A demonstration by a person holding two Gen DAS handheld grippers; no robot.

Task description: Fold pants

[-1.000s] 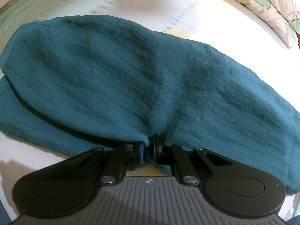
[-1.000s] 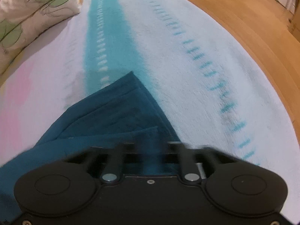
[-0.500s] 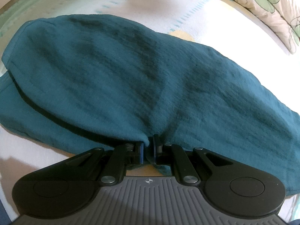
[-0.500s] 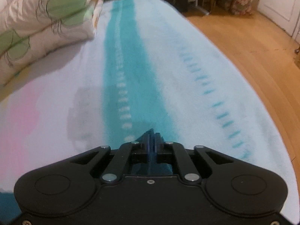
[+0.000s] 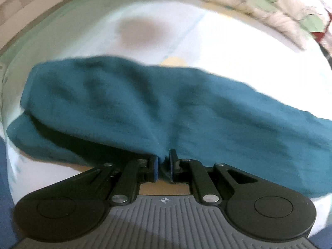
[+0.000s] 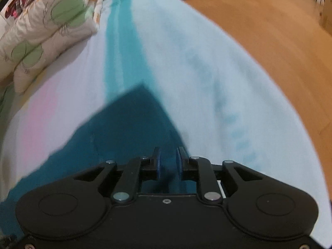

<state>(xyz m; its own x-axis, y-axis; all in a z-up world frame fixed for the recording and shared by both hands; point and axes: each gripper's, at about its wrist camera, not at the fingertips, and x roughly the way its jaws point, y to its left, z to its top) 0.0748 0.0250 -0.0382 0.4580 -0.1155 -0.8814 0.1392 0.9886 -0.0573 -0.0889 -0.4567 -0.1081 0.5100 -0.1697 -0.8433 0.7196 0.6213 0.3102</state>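
The teal pants (image 5: 145, 108) lie folded over on the white bed sheet (image 5: 228, 41), and a lower layer sticks out at the left. My left gripper (image 5: 164, 161) is shut on a pinch of their near edge, and the cloth rises in a ridge toward the pads. In the right wrist view the pants (image 6: 128, 124) end in a pointed corner on the sheet's teal stripe. My right gripper (image 6: 168, 159) hangs over them with its jaws opening. A gap shows between the blue pads, a blurred bit of teal cloth sits low in it, and the pads do not press on it.
A folded floral quilt (image 6: 47, 31) lies at the far left of the bed and shows at the top right as the same quilt (image 5: 269, 6). The bed's edge runs along the right, and the wooden floor (image 6: 269, 31) lies beyond it.
My left gripper has risen with the pinched cloth, and the pants look farther away. My right gripper was shut on the pants' edge half a second ago; its jaws have since parted and the corner lies ahead.
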